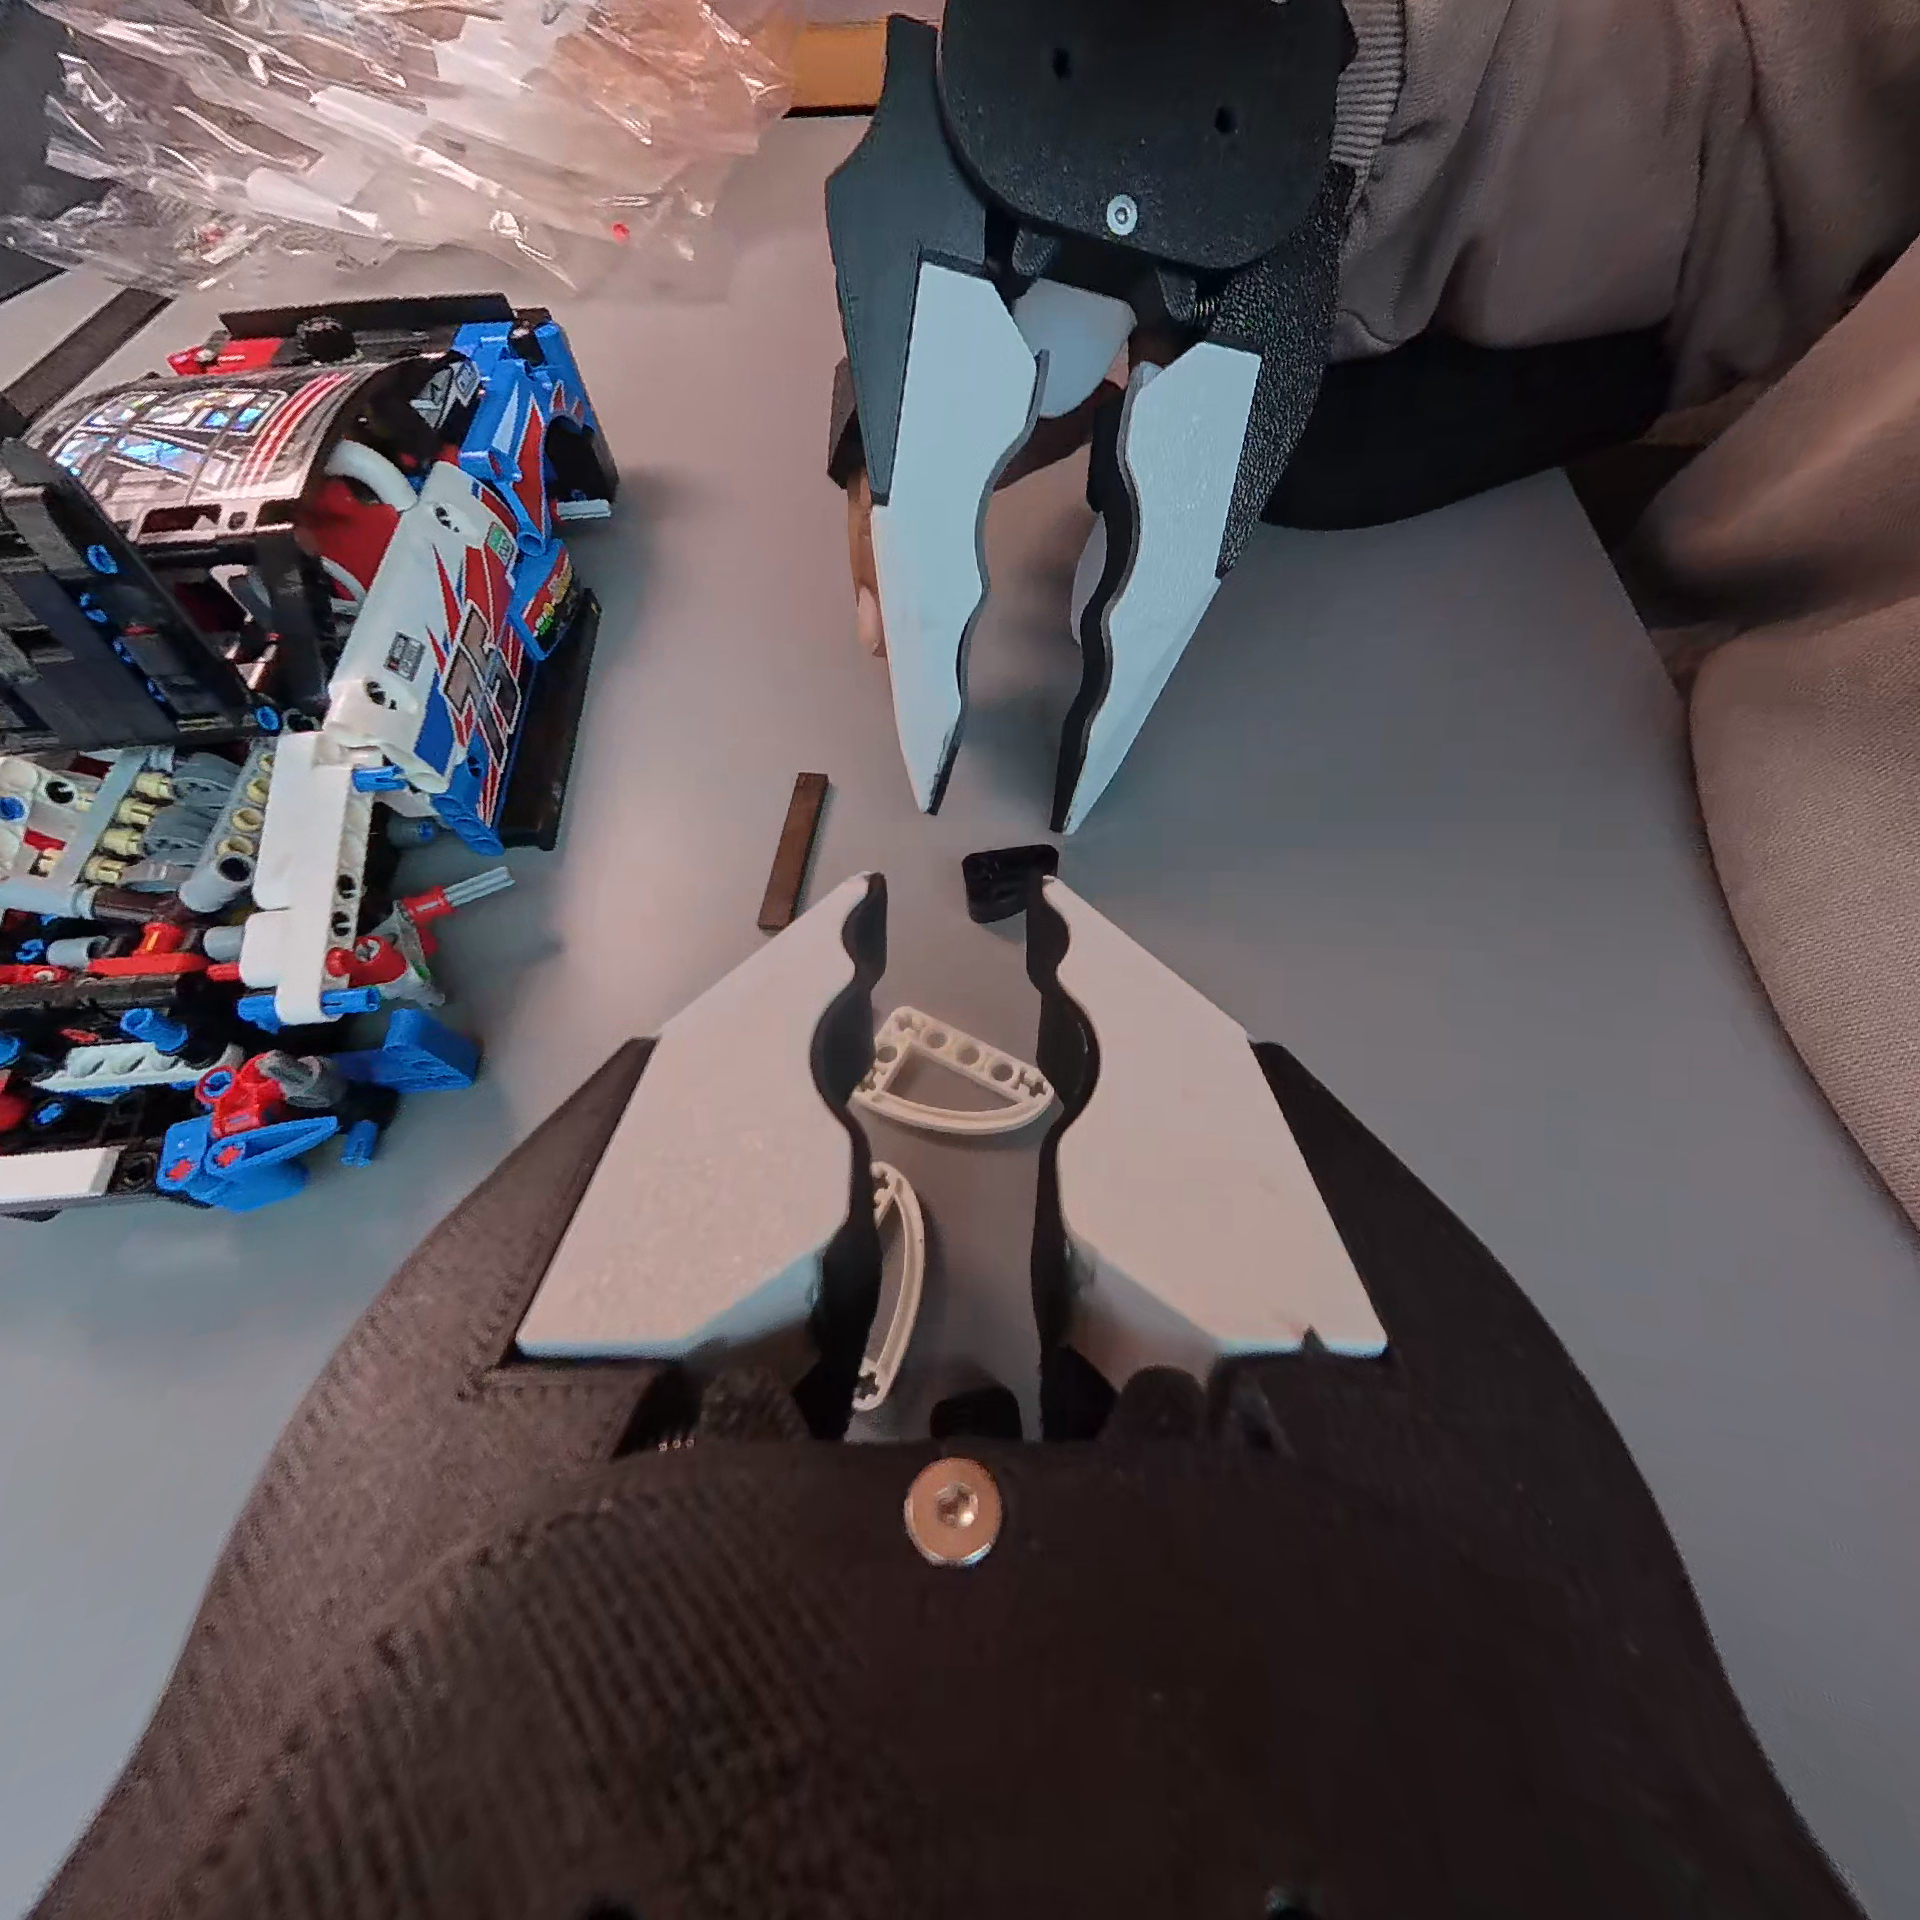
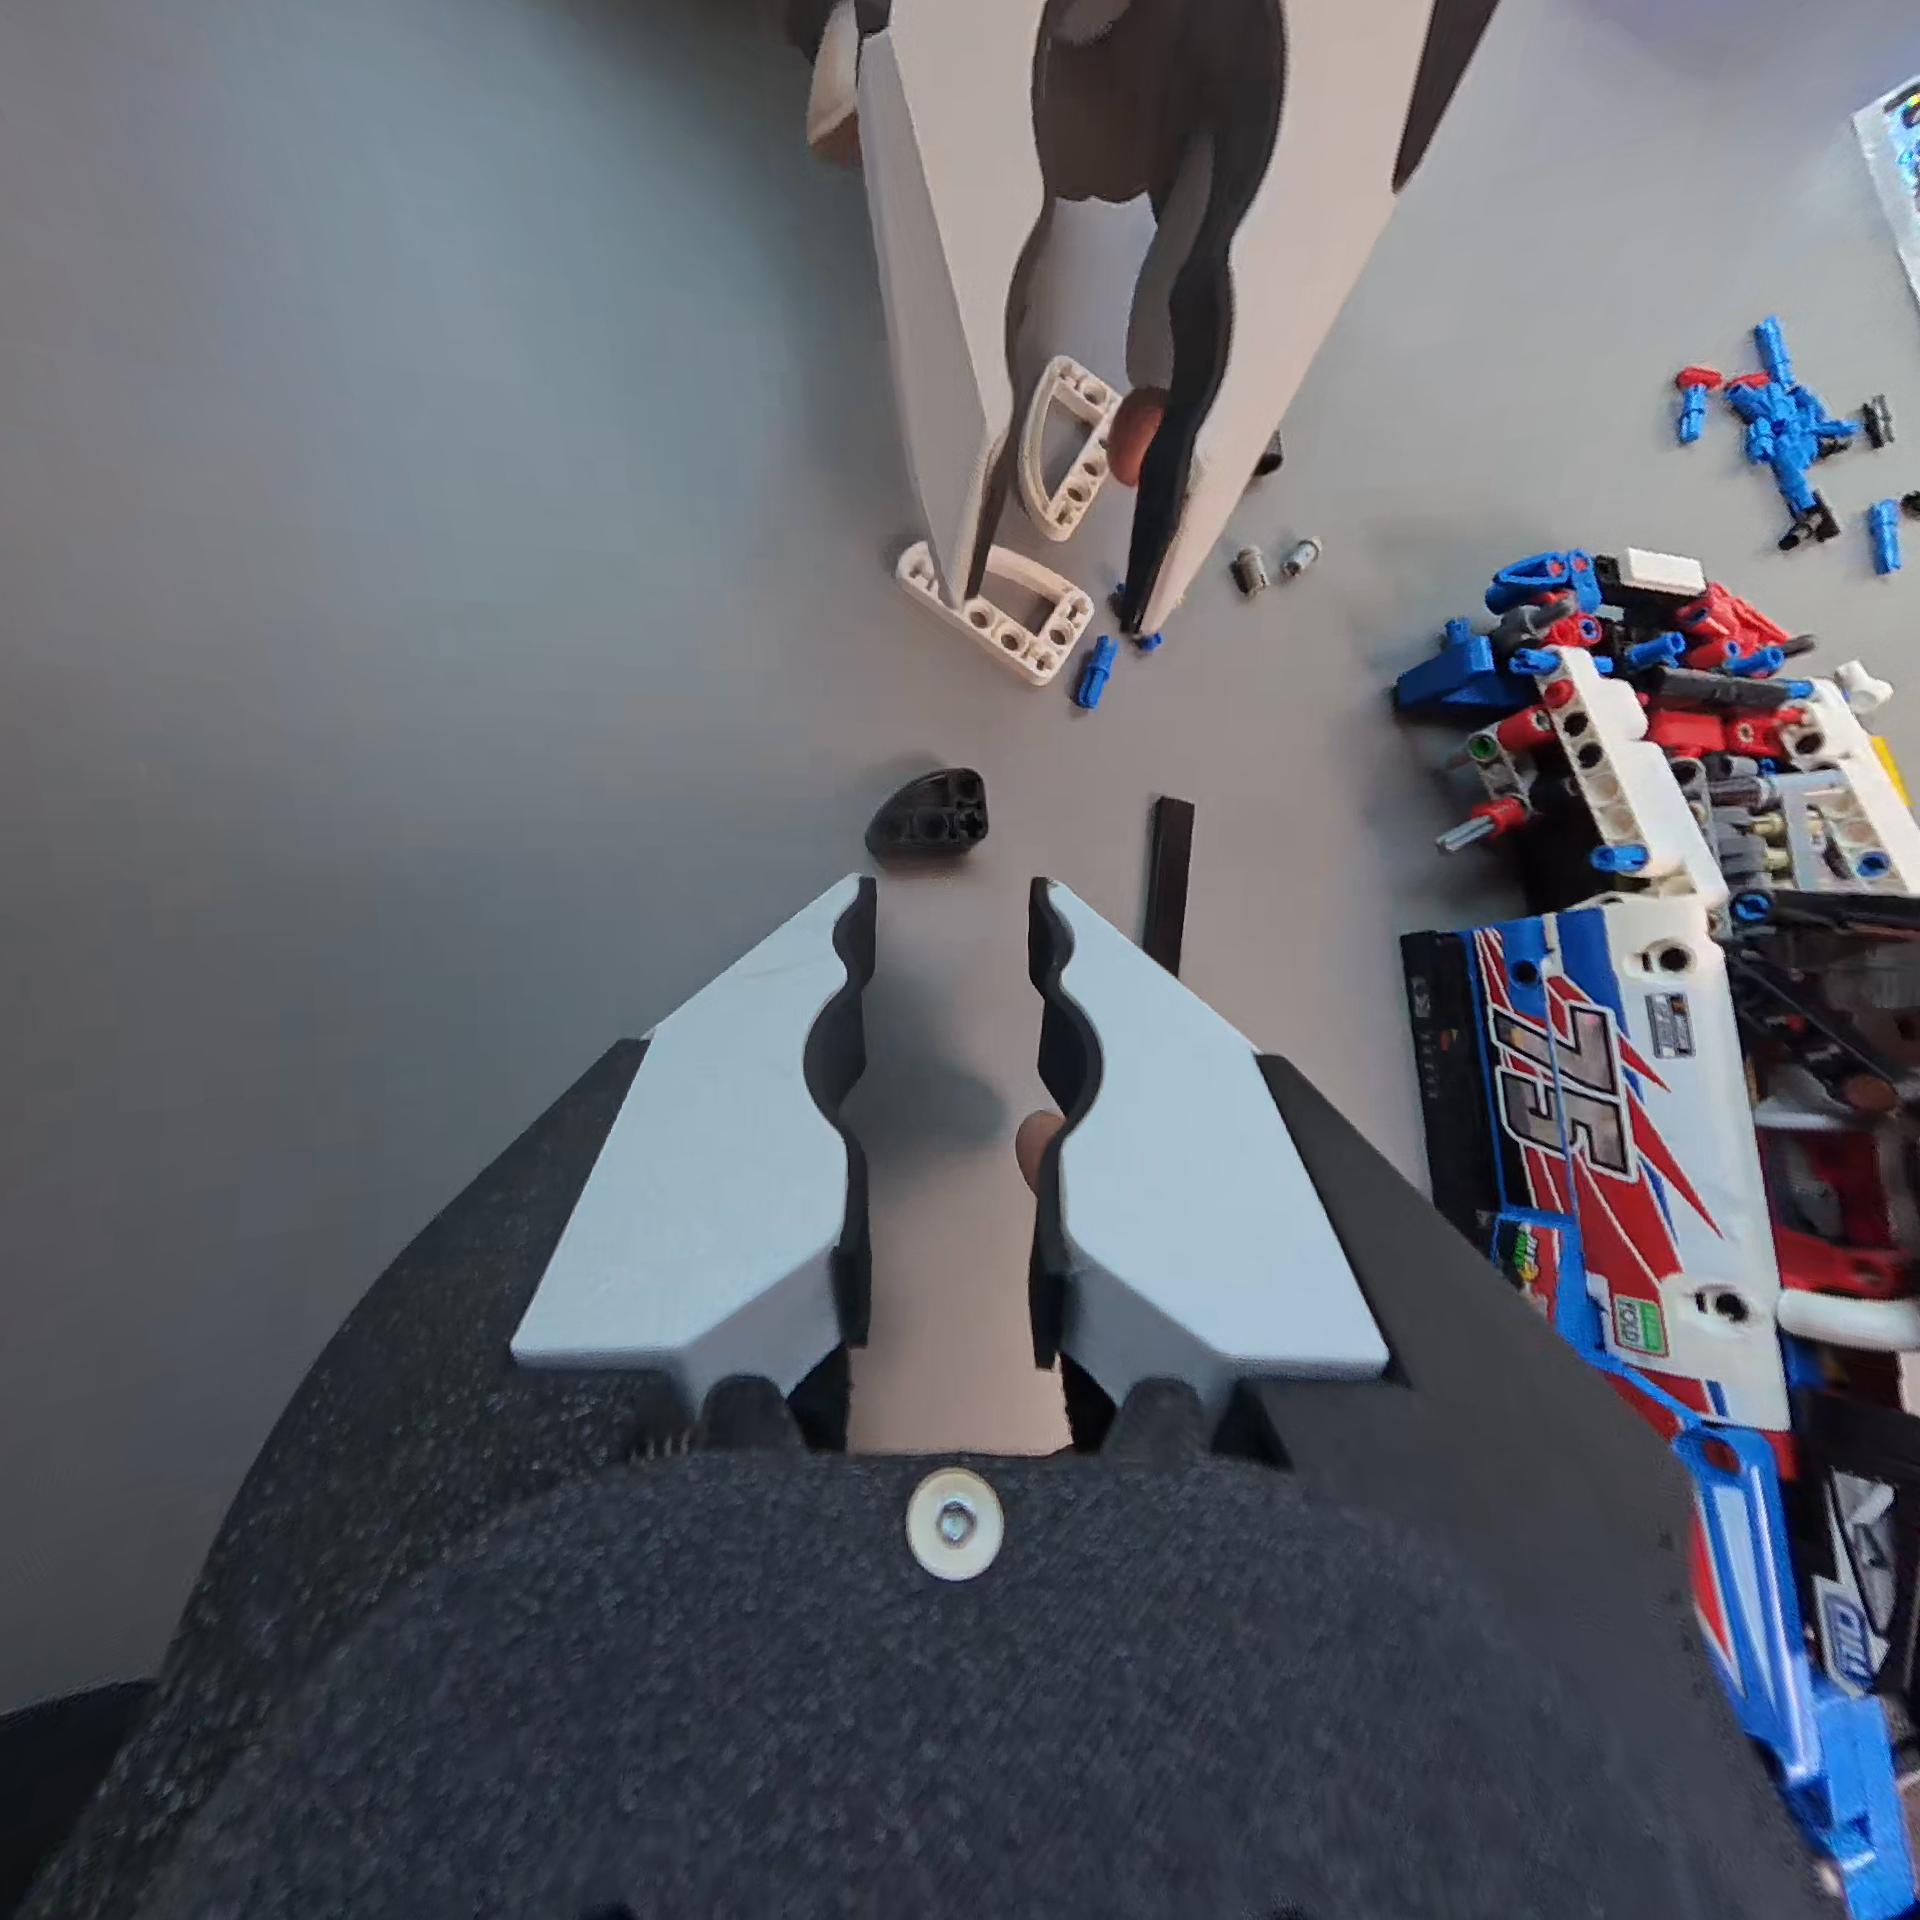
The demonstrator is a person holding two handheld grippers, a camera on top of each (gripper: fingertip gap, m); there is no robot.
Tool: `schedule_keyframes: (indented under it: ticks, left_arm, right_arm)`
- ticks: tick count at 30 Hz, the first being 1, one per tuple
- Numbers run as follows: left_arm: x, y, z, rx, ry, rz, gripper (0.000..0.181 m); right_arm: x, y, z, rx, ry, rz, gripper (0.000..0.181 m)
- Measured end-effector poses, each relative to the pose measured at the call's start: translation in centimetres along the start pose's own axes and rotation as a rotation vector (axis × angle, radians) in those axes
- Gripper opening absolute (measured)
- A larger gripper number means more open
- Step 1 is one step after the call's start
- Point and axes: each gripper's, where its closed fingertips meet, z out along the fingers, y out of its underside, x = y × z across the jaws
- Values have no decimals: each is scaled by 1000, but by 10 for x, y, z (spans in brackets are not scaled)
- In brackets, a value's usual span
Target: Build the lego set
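A partly built blue, white and red lego car [image 1: 416, 623] stands at the left of the grey table [image 1: 1403, 987]; it also shows in the right wrist view [image 2: 1621, 1091]. My left gripper [image 1: 961, 888] is open, its fingers straddling two white curved frame pieces [image 1: 966, 1070] [image 1: 894, 1278] that lie on the table. My right gripper [image 2: 951, 888] is open and empty. A small black curved piece [image 2: 930, 816] [image 1: 1003, 878] lies between the two grippers' tips. The right gripper [image 1: 997, 810] faces the left gripper [image 2: 1055, 613] tip to tip.
A thin black strip [image 1: 795, 852] [image 2: 1169, 883] lies beside the tips. A blue pin [image 2: 1096, 657] and two grey pins [image 2: 1273, 566] lie near the white pieces. Loose blue pins [image 2: 1787, 436] are farther off. Clear plastic bags [image 1: 364, 135] sit at the back. A sleeve [image 1: 1558, 208] is at the right. One gripper's finger ends stand about 5 cm off the other's.
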Motion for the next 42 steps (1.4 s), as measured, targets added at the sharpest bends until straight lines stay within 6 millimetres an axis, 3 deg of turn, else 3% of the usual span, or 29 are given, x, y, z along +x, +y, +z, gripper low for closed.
schedule_keyframes:
  ticks: [1, 7, 14, 20, 30, 37, 42]
  left_arm:
    - [-2, 1, -1, -2, -7, 1, 24]
    - [-4, 5, -2, -29, -30, 32, 22]
    - [4, 13, 4, -82, -7, 75, 21]
    - [9, 17, 9, -120, 11, 95, 18]
    - [6, 20, 9, -137, -11, 103, 17]
    - [1, 21, 9, -142, -48, 108, 16]
    - [-1, 20, 8, -139, -54, 107, 15]
  right_arm:
    - [3, 4, -1, -4, 11, 19, 26]
    - [16, 13, -9, 50, 17, 123, 21]
    - [0, 3, -1, 51, -26, 101, 21]
    - [6, 0, 4, 44, 11, 102, 20]
    - [-2, -9, 9, 49, 15, 65, 21]
    - [-6, -10, 10, -6, 8, 111, 39]
    - [-4, -14, 15, -8, 32, 164, 39]
